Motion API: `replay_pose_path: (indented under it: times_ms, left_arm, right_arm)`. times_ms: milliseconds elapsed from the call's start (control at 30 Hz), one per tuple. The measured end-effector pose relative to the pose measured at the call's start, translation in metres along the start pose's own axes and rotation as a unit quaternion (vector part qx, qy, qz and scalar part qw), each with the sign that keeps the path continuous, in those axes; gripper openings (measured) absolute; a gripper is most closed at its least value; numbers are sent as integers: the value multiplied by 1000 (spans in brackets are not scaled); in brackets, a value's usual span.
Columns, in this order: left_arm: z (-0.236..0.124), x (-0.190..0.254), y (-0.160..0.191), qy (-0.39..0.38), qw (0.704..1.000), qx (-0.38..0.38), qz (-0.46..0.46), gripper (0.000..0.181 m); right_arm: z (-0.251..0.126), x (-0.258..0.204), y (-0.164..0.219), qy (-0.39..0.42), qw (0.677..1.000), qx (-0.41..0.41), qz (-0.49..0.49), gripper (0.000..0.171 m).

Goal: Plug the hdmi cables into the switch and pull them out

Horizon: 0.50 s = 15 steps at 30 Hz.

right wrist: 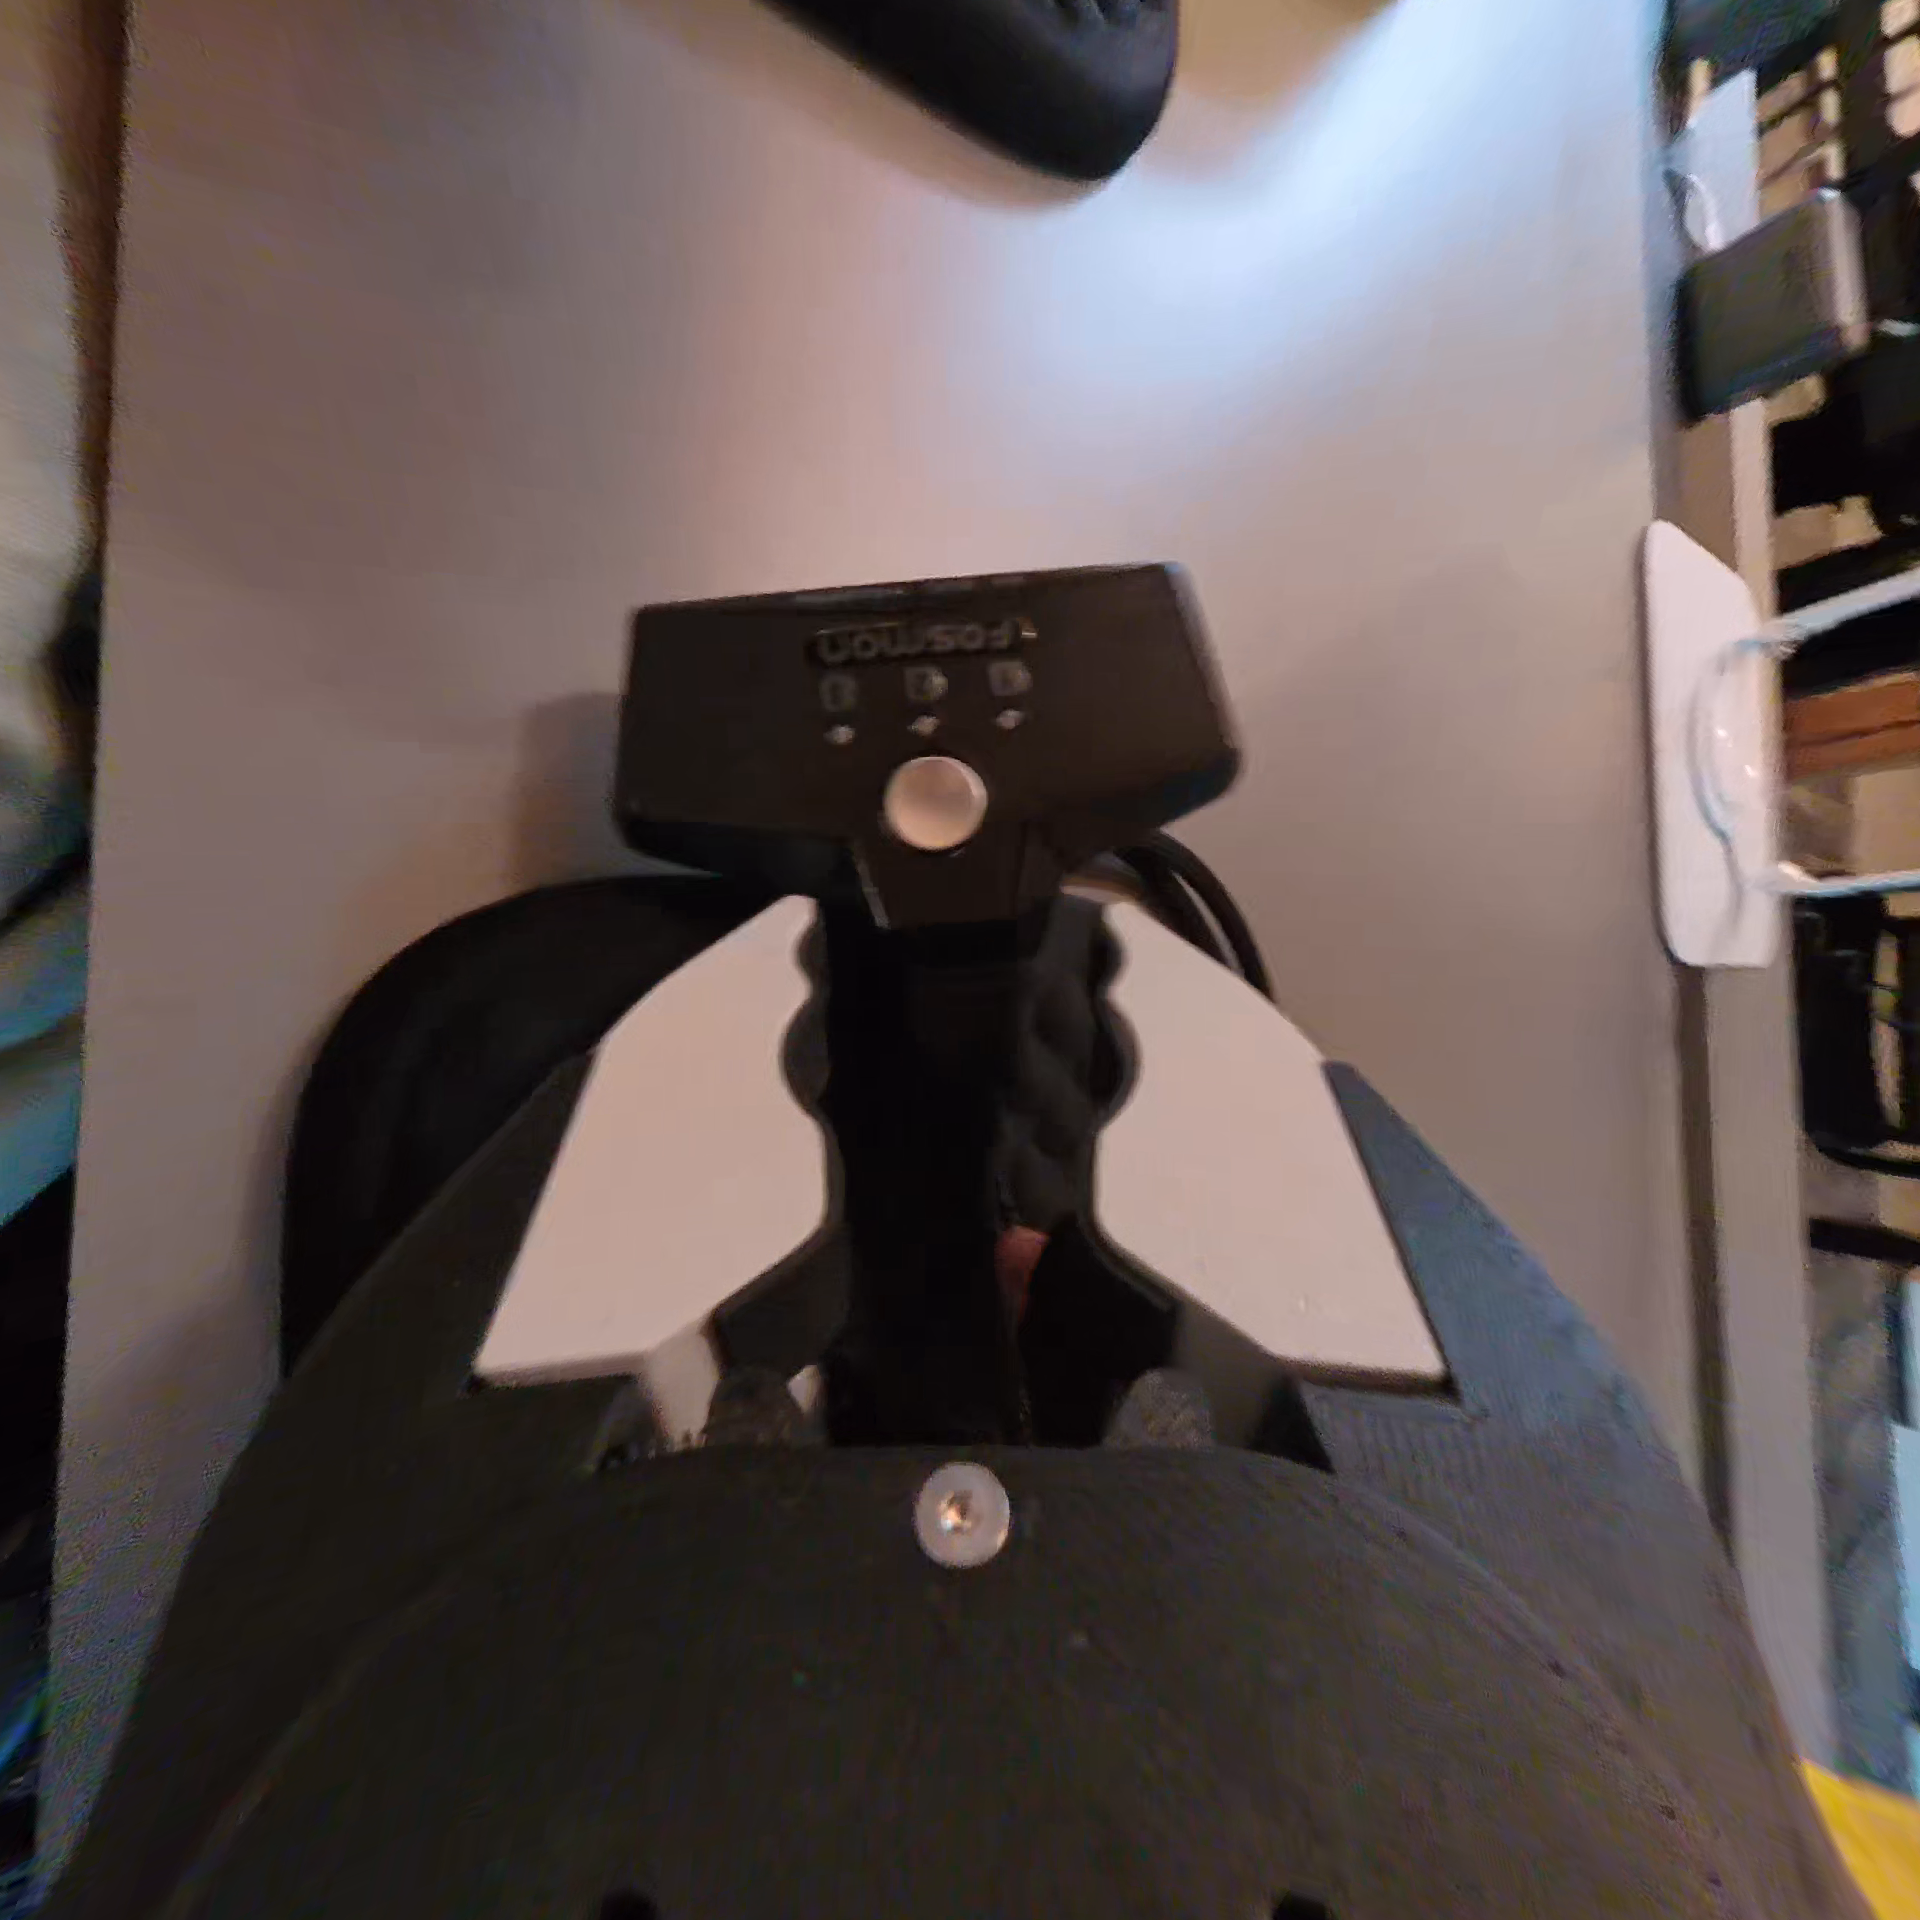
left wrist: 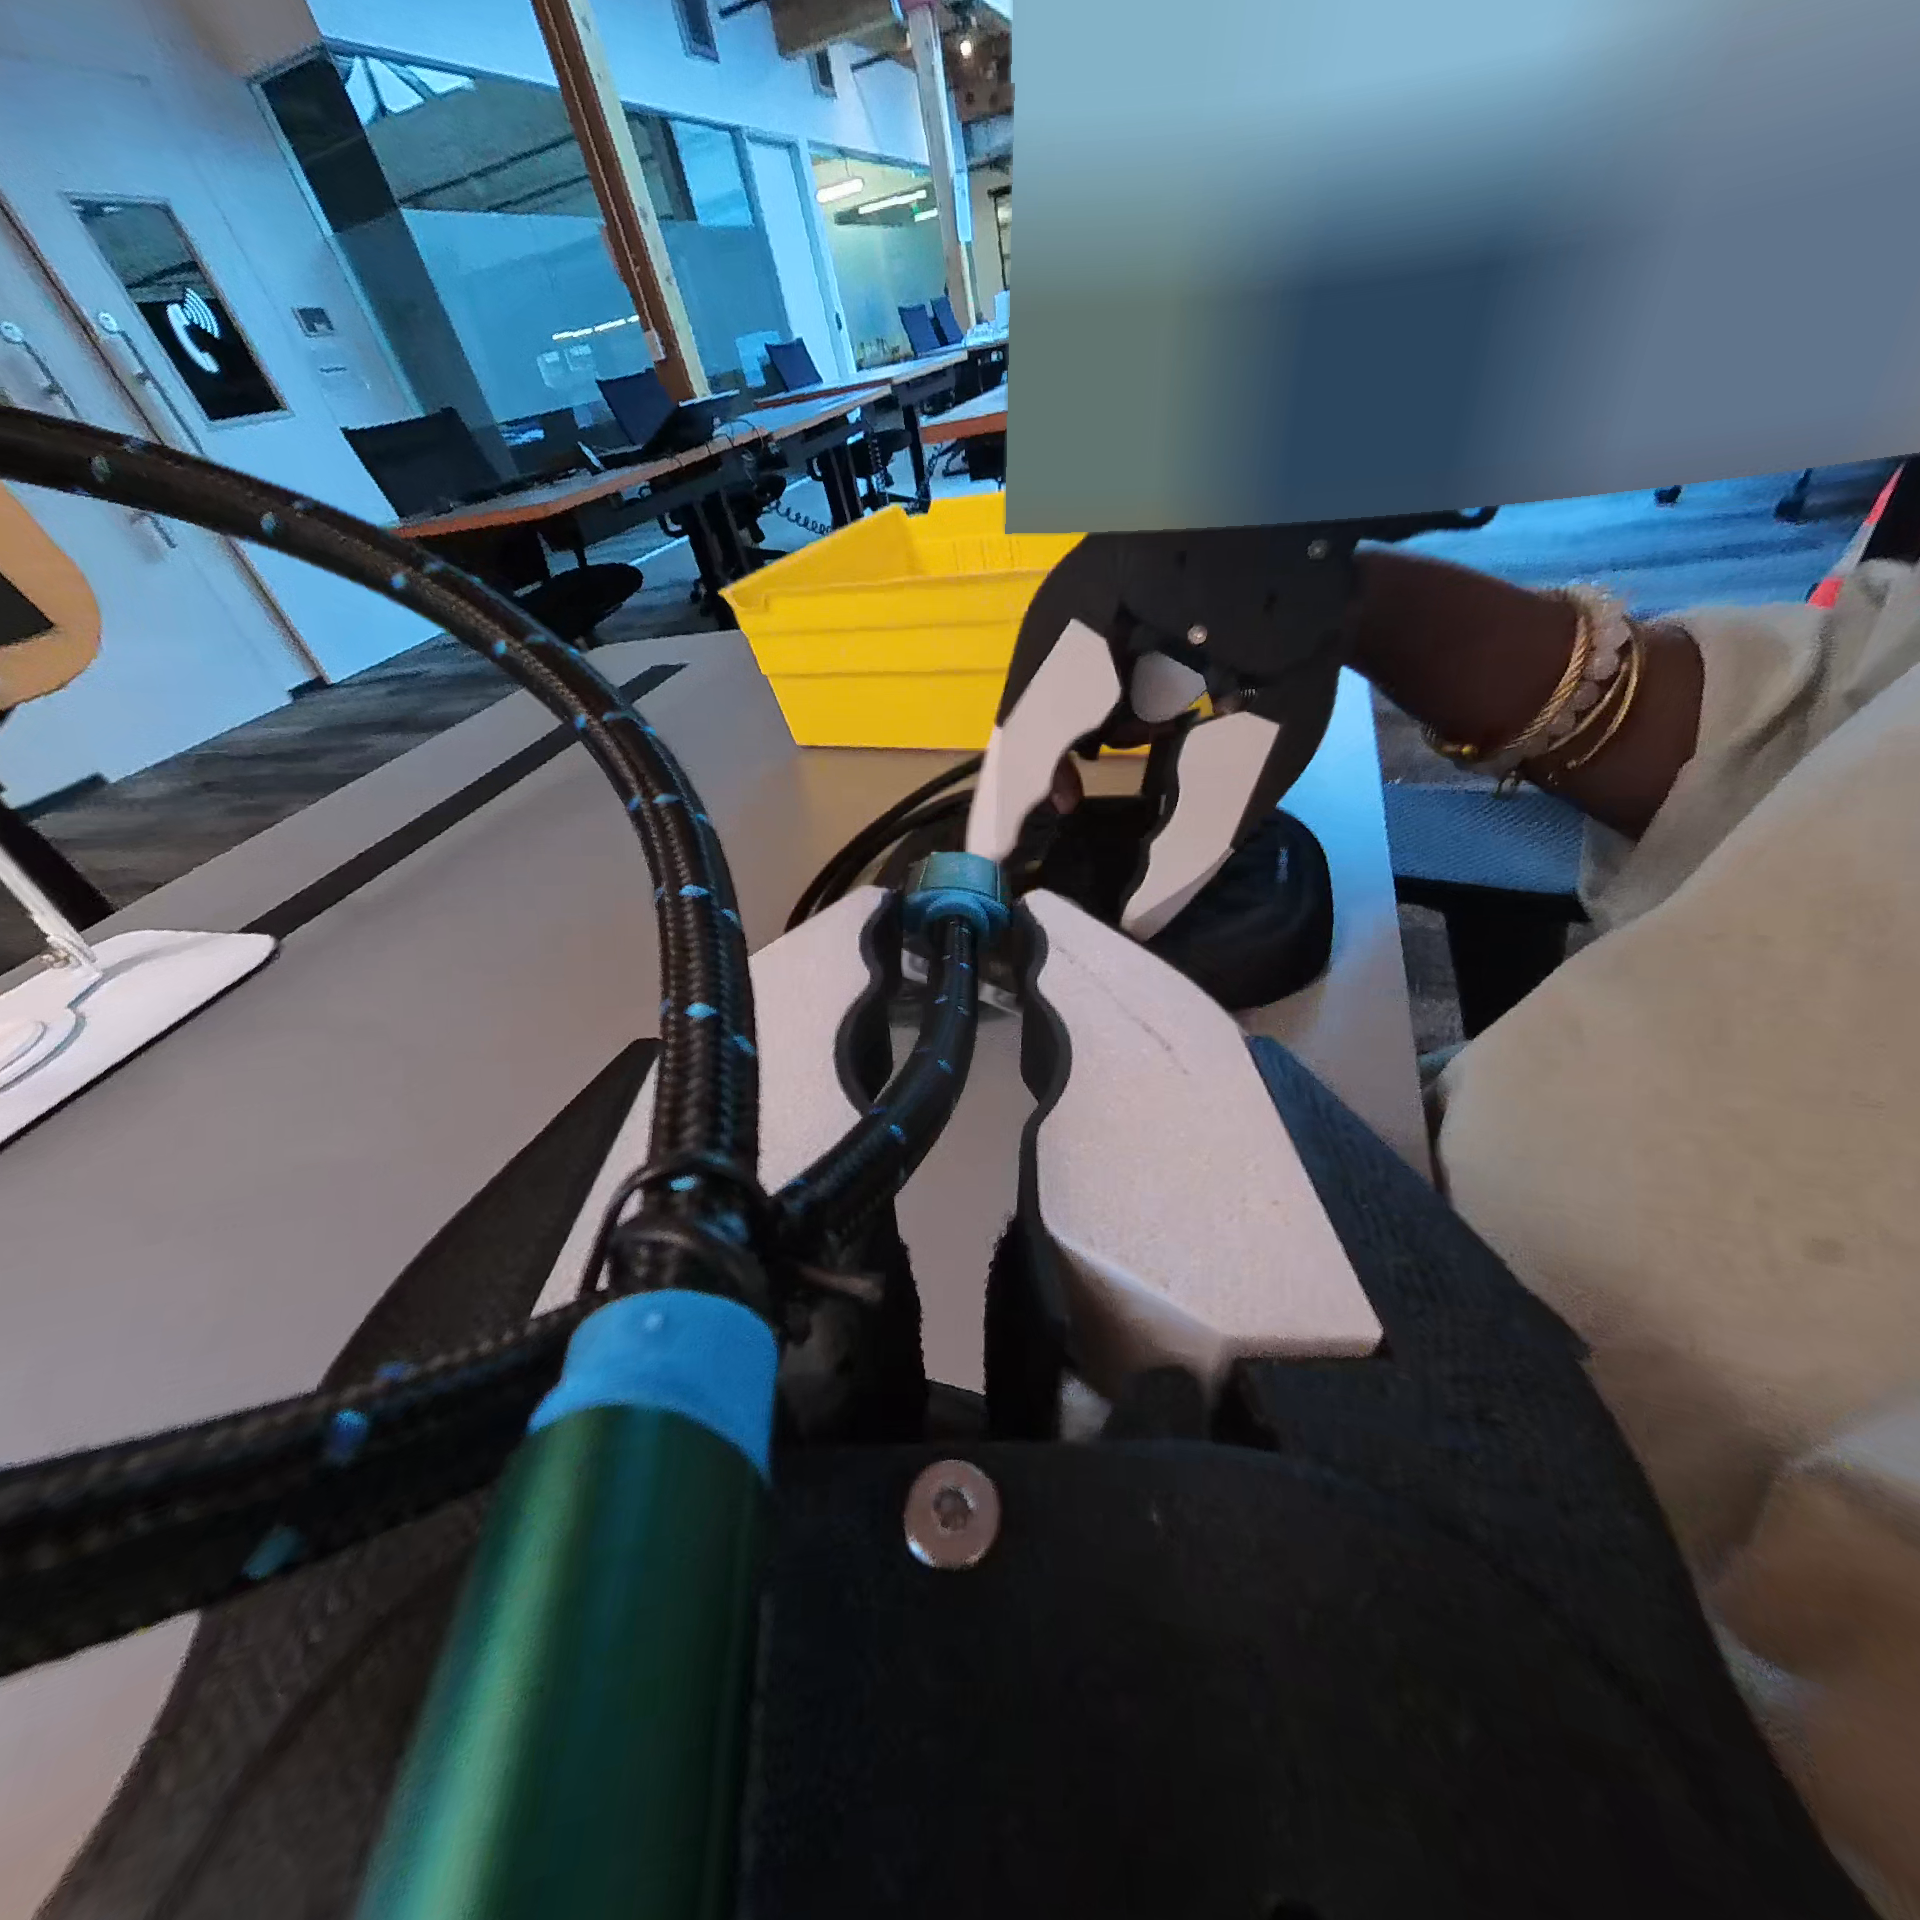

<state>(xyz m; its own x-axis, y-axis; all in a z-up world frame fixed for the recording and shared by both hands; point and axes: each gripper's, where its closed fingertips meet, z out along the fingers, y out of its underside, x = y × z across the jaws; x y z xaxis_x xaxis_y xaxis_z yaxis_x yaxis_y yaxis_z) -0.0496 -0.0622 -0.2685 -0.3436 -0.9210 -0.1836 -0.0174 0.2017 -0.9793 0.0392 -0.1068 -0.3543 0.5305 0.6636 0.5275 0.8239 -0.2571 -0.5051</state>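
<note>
Both tongs were clamped, one on a cable plug and one on the switch, over a grey table.

Nearest in the left wrist view, the left gripper (left wrist: 951,914) was pinching the metal-collared plug (left wrist: 954,883) of a braided cable (left wrist: 665,831), which looped up and back over the tool; that stiff loop looked likely to twist the plug off line, so it could jam at the port or slip from the tips. The right gripper (right wrist: 951,914) was pressed onto the narrow tail of the black switch (right wrist: 925,717), lying on the table (right wrist: 520,364); with so little of it held, a hard push could have pivoted or skidded it on the smooth top. Beyond sat a yellow bin (left wrist: 883,623), then open office desks (left wrist: 623,488) and glass partitions.
</note>
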Motion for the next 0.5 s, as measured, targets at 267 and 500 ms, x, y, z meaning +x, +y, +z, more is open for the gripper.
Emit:
replay_pose_path:
  times_ms: [267,500]
  left_arm:
    - [1,5,6,7,999,-9,48,20]
    - [3,15,-2,29,997,24,62,20]
  right_arm:
    - [-18,-5,-34,-46,978,195,57,39]
    - [-28,-12,-41,-85,961,248,92,38]
